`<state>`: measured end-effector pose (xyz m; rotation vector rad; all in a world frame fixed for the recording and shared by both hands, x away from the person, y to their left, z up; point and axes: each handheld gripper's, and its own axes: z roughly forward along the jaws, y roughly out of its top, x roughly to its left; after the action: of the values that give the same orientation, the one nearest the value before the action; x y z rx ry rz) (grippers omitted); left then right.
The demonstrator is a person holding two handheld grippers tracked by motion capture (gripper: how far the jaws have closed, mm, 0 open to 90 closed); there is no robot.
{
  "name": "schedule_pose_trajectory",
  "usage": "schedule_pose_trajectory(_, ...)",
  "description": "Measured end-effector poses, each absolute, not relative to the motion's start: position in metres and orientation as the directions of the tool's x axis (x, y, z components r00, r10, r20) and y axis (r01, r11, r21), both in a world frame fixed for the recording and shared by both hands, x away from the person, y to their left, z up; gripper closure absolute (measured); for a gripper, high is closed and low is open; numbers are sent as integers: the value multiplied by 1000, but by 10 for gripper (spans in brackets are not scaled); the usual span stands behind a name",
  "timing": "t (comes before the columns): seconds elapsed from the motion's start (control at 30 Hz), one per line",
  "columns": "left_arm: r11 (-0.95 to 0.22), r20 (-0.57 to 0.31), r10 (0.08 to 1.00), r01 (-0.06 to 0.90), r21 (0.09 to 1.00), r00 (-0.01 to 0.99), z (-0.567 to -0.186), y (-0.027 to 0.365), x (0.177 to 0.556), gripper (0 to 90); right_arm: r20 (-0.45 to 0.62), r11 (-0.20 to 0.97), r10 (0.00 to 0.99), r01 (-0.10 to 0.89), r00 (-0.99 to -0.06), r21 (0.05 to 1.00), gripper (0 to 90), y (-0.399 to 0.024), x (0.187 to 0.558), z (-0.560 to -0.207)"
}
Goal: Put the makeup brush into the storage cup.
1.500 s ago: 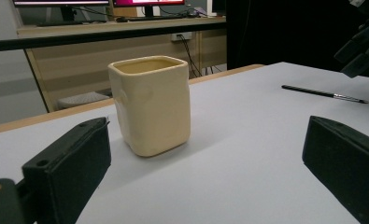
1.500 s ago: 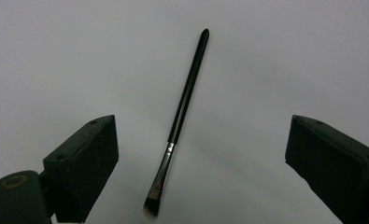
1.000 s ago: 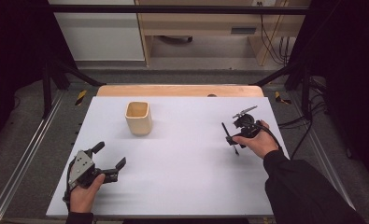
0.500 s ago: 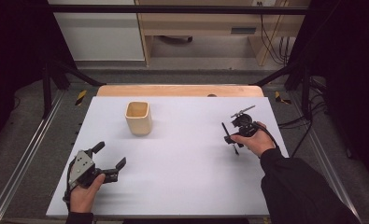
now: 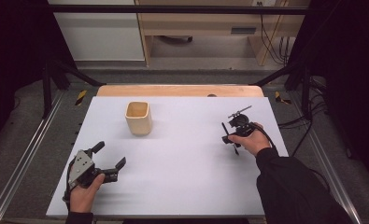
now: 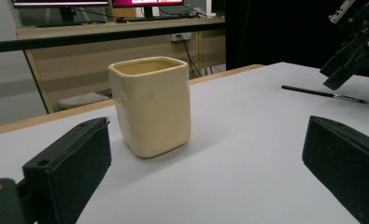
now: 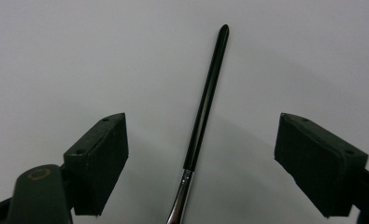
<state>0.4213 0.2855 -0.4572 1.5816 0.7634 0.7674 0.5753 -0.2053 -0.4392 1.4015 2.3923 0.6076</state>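
Note:
A thin black paintbrush (image 5: 230,138) with a silver ferrule lies on the white table at the right. My right gripper (image 5: 230,136) hangs over it, pointing down. In the right gripper view the paintbrush (image 7: 205,107) runs between the two pads of my right gripper (image 7: 203,140) without touching either. Those jaws are open and have just been closing a little. A cream square cup (image 5: 138,117) stands upright at the far left centre. My left gripper (image 5: 109,155) rests near the front left edge, open and holding nothing. It faces the cup (image 6: 149,105), with the paintbrush (image 6: 324,94) and the right gripper (image 6: 355,46) beyond.
The white table top (image 5: 182,177) ends in a wooden strip (image 5: 173,90) at the far side. Black frame bars and cables stand around the table. A wooden desk with monitors (image 6: 126,28) lies behind.
The right hand has edged slightly left over the paintbrush. The left hand and the cup have stayed in place.

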Motion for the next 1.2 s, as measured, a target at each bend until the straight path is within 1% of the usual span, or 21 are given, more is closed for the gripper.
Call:
schedule_pose_trajectory(0.2, -124, 66, 818, 63, 990, 572, -457, 286, 421, 10, -59, 449, 872, 746, -486, 493, 319, -207, 577, -440)
schedule_pose_trajectory(0.23, -124, 66, 818, 63, 990, 572, -457, 286, 421, 10, -59, 449, 872, 746, -486, 493, 319, -207, 577, -440)
schedule_pose_trajectory(0.3, -124, 66, 818, 63, 990, 572, -457, 286, 421, 10, -46, 441, 875, 753, -482, 489, 381, -208, 577, -440)
schedule_pose_trajectory(0.33, -124, 66, 818, 63, 990, 572, -457, 286, 421, 10, -46, 441, 875, 753, -482, 489, 381, -208, 577, -440)
schedule_pose_trajectory(0.37, -124, 66, 818, 63, 990, 572, -457, 286, 422, 10, -41, 440, 875, 757, -482, 483, 424, -209, 577, -439)
schedule_pose_trajectory(0.4, -124, 66, 818, 63, 990, 572, -457, 286, 422, 10, -41, 440, 875, 757, -482, 483, 424, -209, 577, -439)
schedule_pose_trajectory(0.43, -124, 67, 818, 63, 990, 572, -457, 286, 421, 10, -33, 442, 873, 760, -486, 477, 453, -209, 577, -440)
schedule_pose_trajectory(0.53, -124, 66, 818, 63, 990, 571, -457, 286, 422, 10, -25, 442, 873, 767, -488, 465, 496, -210, 577, -440)
schedule_pose_trajectory(0.6, -124, 67, 818, 63, 990, 571, -457, 286, 422, 10, -9, 437, 872, 769, -490, 466, 519, -210, 577, -440)
schedule_pose_trajectory(0.77, -125, 67, 818, 63, 990, 572, -457, 286, 422, 10, -12, 444, 870, 772, -493, 455, 547, -209, 577, -441)
schedule_pose_trajectory(1.0, -125, 66, 819, 65, 990, 570, -457, 286, 422, 12, 16, 424, 879, 796, -477, 431, 611, -210, 577, -443)
schedule_pose_trajectory(1.2, -125, 66, 819, 64, 990, 571, -457, 286, 422, 12, 21, 422, 881, 804, -473, 419, 631, -210, 577, -443)
